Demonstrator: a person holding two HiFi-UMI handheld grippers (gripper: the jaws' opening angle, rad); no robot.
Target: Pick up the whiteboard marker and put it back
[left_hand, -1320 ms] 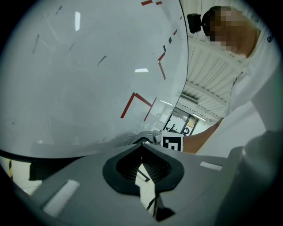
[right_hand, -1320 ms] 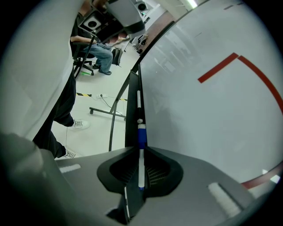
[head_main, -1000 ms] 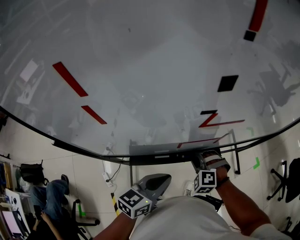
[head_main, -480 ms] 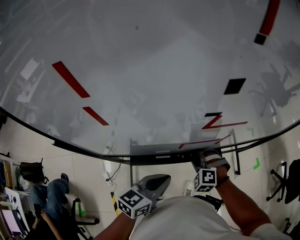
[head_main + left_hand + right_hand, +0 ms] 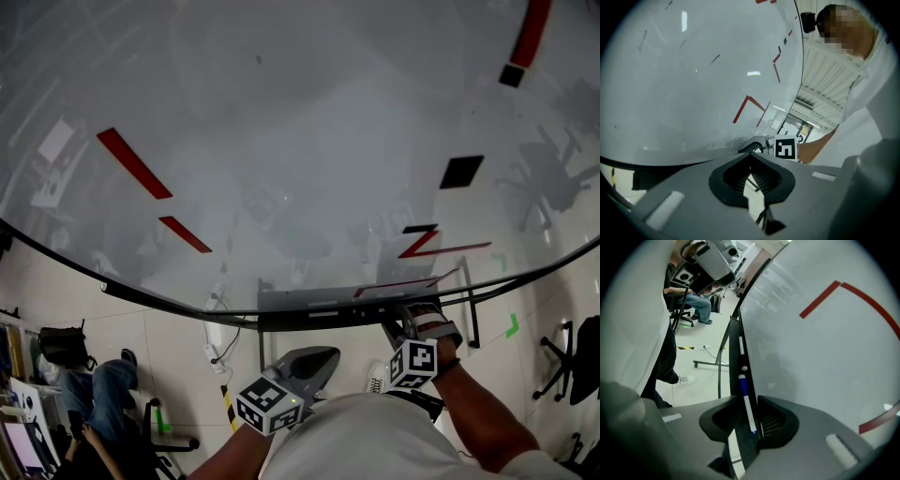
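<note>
The whiteboard marker [image 5: 746,399], white with a blue cap, lies along the dark tray [image 5: 739,357] at the whiteboard's lower edge. My right gripper [image 5: 744,402] straddles it. Its jaws are opening, with the marker between them and the pads off it. In the head view the right gripper [image 5: 415,321] sits at the tray [image 5: 309,307], right of centre; the marker is hidden there. My left gripper [image 5: 323,356] hangs below the tray by my body. In its own view the left gripper [image 5: 751,157] is shut on nothing, and the right gripper [image 5: 754,144] shows beyond it.
The whiteboard [image 5: 300,141] fills the view ahead and bears red strokes [image 5: 133,161] and black squares [image 5: 460,172]. A second white marker [image 5: 740,345] lies farther along the tray. A seated person [image 5: 103,394] and an office chair [image 5: 562,361] are on the tiled floor below.
The right gripper's marker cube has tilted slightly while the hand stayed at the tray. The left gripper has not moved. The head view wobbled a little.
</note>
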